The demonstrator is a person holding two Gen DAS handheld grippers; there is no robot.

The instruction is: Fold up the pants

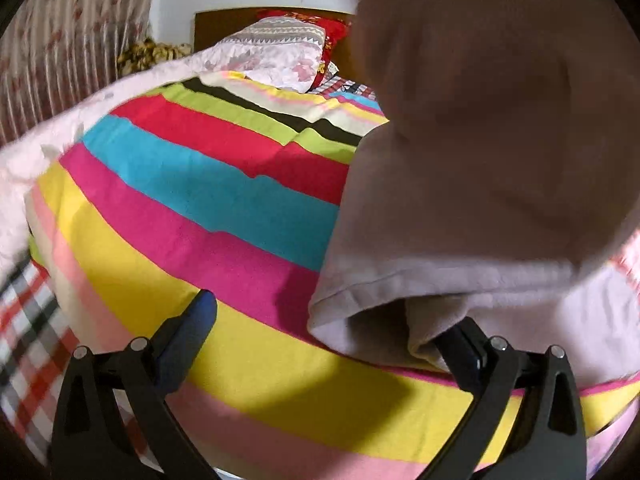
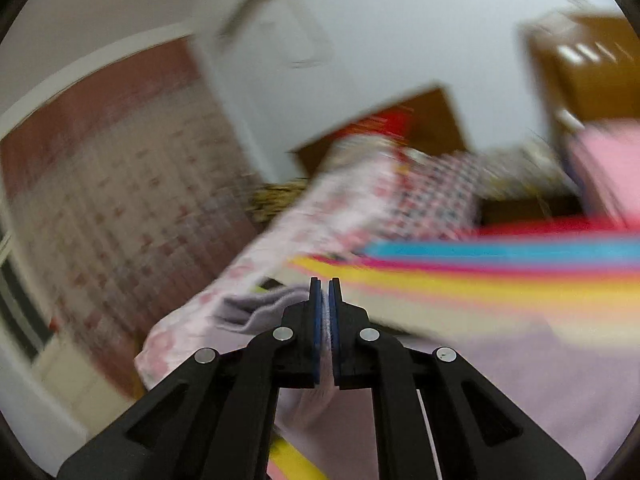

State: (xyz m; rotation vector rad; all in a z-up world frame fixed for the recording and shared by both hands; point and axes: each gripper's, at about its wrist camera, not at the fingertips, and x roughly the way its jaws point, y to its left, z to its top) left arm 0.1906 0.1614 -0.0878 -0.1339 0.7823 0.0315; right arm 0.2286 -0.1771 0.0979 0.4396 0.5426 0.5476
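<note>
**Pants lifted over the striped bed cover**

My left gripper (image 1: 328, 344) stood with its jaws wide apart. One blue finger pad (image 1: 192, 332) was in the open air above the yellow stripe of the striped cover (image 1: 200, 208); the other finger was hidden under the hem of the pants (image 1: 460, 184). So the cloth lay draped over that one finger, but nothing was pressed between the two.

The pants, pale lilac-grey, hung in front of the left camera. They filled the side of the picture toward the covered finger and reached from the top edge down to the hem, which was just above the striped cover. Beyond the cover, near the brown headboard (image 1: 224, 24), lay a flowered pillow (image 1: 272, 52) and a red cushion (image 1: 336, 28).

My right gripper (image 2: 325, 312) had its jaws nearly together, and a thin fold of the same pants (image 2: 500, 380) was pinched between the blue pads. From this pinch the cloth spread downward, over the near end of the striped cover (image 2: 500, 276). This view was blurred, so I could not tell finer details. A pink flowered quilt (image 2: 256, 276) lay beside the cover, on the side toward the patterned curtain (image 2: 100, 200).
</note>
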